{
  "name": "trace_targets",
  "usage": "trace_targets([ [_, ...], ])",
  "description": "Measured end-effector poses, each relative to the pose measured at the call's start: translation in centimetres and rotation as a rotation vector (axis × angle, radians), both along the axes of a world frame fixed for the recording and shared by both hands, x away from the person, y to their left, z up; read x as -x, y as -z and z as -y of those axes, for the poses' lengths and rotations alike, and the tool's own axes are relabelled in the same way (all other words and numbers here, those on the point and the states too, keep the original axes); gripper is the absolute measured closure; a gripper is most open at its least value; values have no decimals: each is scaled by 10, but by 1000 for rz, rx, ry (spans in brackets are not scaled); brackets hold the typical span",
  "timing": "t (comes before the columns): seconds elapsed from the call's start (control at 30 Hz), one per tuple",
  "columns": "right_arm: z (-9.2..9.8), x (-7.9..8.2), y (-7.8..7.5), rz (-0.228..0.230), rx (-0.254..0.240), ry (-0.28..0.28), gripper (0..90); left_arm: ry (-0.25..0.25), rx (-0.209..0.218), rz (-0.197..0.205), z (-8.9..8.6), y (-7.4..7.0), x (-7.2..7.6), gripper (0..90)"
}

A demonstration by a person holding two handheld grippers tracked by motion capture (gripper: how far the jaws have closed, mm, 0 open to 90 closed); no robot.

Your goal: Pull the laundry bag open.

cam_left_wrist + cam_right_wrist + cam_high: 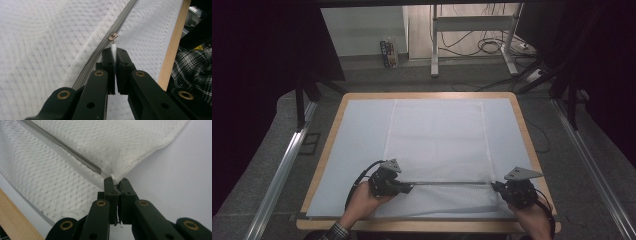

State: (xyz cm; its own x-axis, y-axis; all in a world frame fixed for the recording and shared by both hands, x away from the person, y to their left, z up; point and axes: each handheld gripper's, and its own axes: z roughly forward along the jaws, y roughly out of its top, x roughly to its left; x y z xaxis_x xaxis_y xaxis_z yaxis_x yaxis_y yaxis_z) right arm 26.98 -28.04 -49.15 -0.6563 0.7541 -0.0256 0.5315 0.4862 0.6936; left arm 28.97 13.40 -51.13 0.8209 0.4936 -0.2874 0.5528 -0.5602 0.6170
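A white mesh cover lies flat on the table, and a grey zipper runs across its near end. My left gripper is at the zipper's left part. In the left gripper view the left gripper is shut on the white pull tab, just behind the metal slider. My right gripper is at the cover's near right edge. In the right gripper view the right gripper is shut on the mesh cover's corner, where the zipper ends.
A pale sheet covers the wooden table. The table's near edge is close to a plaid shirt. Beyond the table stand a desk frame, floor cables and a small box. Metal rails flank the table.
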Motion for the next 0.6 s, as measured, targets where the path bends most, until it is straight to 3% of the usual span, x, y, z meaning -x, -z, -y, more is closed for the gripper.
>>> trace_targets([
  [0.53, -1, 0, 1, -2, 4, -1, 857, -26, -5, 10, -13, 2, 9, 879],
  [0.6, -1, 0, 0, 5, 12, 2, 858, -38, -27, 20, -15, 2, 10, 879],
])
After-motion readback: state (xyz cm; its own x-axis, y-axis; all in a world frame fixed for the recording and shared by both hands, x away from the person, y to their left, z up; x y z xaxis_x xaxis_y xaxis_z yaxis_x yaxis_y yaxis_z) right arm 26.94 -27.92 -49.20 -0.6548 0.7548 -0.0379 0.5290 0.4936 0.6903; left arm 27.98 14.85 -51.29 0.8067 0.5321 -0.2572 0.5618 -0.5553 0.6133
